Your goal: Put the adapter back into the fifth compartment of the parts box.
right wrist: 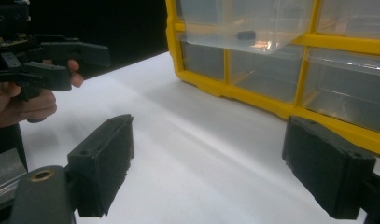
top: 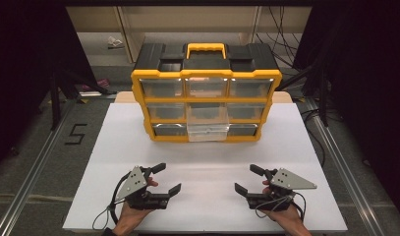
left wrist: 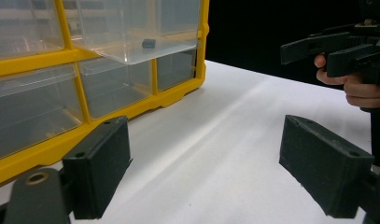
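Your left hand-held gripper (top: 165, 177) and right hand-held gripper (top: 246, 178) hang over the white surface (top: 202, 162) with jaws spread wide, holding nothing. Beyond them stands the yellow drawer cabinet (top: 206, 101); its middle clear drawer (top: 207, 127) is pulled out, with a small dark piece (left wrist: 148, 43) inside.

Left tongs (top: 169, 177), right tongs (top: 245, 178): jaws apart
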`<act>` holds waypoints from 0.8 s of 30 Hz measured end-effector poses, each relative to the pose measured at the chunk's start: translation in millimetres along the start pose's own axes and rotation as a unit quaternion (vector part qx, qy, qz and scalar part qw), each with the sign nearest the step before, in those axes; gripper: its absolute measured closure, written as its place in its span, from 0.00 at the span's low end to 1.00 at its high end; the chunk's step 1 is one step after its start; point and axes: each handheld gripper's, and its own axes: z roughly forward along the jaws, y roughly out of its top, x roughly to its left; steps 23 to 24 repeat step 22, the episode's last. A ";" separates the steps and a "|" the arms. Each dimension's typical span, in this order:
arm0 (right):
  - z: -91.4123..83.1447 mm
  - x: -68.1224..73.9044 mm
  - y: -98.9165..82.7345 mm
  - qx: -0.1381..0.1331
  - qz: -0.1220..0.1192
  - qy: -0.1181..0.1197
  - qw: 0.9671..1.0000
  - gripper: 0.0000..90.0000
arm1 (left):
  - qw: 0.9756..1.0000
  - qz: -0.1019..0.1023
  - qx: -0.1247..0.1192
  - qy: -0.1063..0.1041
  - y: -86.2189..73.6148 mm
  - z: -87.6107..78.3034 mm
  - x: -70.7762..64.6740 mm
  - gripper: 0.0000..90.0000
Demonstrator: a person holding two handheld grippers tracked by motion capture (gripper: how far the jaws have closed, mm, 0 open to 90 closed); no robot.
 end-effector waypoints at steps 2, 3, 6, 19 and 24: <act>0.1 -0.1 0.1 -0.001 -0.001 0.000 1.000 0.19 | 1.000 0.000 0.000 0.000 0.0 0.1 0.0 0.18; 0.1 -0.1 0.1 0.000 -0.001 0.000 1.000 0.19 | 1.000 0.000 0.000 -0.001 0.0 0.2 -0.1 0.18; 0.4 -0.1 0.0 0.000 -0.001 0.000 1.000 0.19 | 1.000 0.001 0.002 0.000 0.0 0.4 -0.1 0.18; 1.5 -0.4 -0.3 -0.001 -0.001 -0.001 1.000 0.19 | 1.000 0.000 0.002 -0.001 0.0 0.6 0.1 0.18; 1.9 -0.9 -0.6 -0.001 -0.001 -0.002 1.000 0.19 | 1.000 -0.001 0.003 -0.001 -0.1 0.8 0.0 0.18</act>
